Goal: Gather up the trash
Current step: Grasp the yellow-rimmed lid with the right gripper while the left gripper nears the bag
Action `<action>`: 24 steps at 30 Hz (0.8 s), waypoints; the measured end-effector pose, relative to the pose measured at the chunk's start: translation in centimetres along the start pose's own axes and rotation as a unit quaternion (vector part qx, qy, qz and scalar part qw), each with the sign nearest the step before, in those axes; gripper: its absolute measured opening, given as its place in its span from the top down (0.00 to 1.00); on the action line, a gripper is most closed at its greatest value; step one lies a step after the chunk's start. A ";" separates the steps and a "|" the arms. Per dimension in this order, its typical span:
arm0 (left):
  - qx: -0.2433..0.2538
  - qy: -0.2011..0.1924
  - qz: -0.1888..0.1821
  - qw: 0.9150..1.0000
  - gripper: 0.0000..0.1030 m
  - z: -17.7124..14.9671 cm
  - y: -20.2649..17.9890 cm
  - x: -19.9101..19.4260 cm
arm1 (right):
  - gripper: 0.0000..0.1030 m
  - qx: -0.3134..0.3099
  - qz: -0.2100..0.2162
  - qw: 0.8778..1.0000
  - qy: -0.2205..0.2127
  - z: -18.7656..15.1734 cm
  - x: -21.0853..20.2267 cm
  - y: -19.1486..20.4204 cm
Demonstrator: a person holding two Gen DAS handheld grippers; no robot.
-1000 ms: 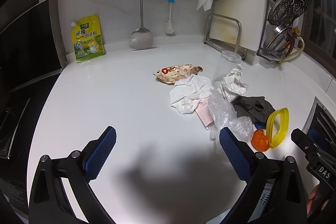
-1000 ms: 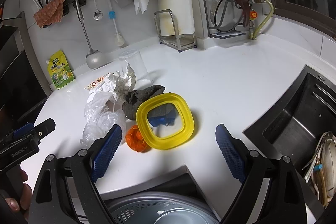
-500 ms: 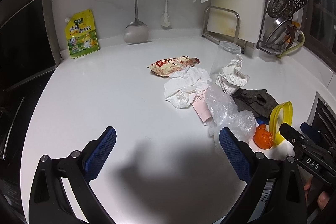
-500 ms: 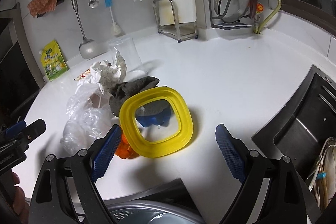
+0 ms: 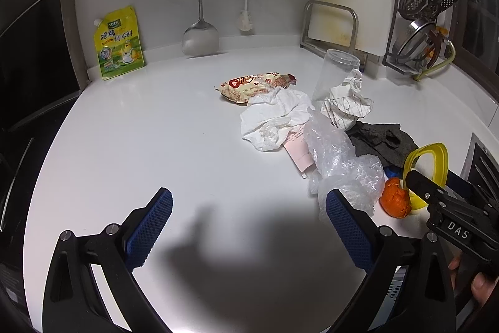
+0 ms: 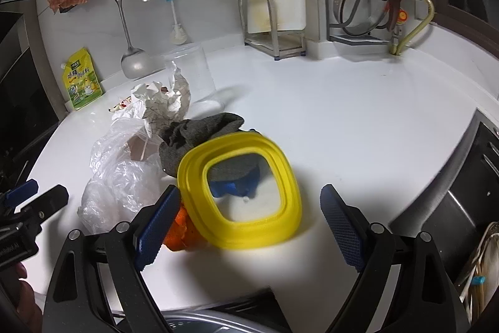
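**Both grippers wide open over the trash pile**

I have the left gripper (image 5: 248, 223) above bare white countertop (image 5: 156, 139), its blue pads spread wide and holding nothing. The litter lies ahead and to my right: a snack wrapper (image 5: 254, 86) farthest back, a crumpled white tissue (image 5: 274, 117) touching its near edge, a pink slip (image 5: 297, 150) poking out beneath the tissue, and a clear plastic bag (image 5: 341, 164) just beside my right pad. A crumpled printed paper (image 5: 347, 105) leans against an upright clear cup (image 5: 335, 74).

My right gripper (image 6: 248, 222) is also fully open and empty. Between its fingers I see a yellow lid (image 6: 240, 192), blurred, tilted up on the counter. An orange peel (image 6: 177, 231) sits partly behind the left pad, touching the lid's near edge. A grey rag (image 6: 199, 133) lies behind the lid, with something blue (image 6: 234, 186) showing through the lid's clear centre. The sink (image 6: 452, 208) is off to the right.
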State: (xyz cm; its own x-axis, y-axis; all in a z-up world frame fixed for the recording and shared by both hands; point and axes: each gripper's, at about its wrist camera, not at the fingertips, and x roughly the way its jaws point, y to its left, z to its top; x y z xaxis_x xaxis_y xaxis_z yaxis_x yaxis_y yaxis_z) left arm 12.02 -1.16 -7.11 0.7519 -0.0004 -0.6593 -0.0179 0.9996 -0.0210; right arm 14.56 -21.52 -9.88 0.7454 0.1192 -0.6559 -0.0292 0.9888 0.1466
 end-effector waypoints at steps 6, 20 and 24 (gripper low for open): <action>0.004 0.004 -0.002 1.000 0.06 -0.1 -0.5 0.3 | 0.16 -0.004 -0.004 1.000 0.012 0.3 0.7 0.2; 0.010 0.007 -0.005 1.000 0.06 -0.1 -1.1 0.5 | 0.19 0.006 -0.003 1.000 0.007 0.4 0.9 -0.3; 0.012 0.007 -0.009 1.000 0.06 0.0 -1.6 0.6 | 0.41 0.012 0.011 1.000 0.022 0.4 1.3 -0.5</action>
State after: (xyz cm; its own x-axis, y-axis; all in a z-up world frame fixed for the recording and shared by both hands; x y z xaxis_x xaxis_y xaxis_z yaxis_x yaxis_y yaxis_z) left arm 12.45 -2.76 -7.49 0.7429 -0.0187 -0.6691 0.0110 0.9998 -0.0157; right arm 15.80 -21.92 -10.48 0.7142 0.1460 -0.6845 -0.0290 0.9833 0.1794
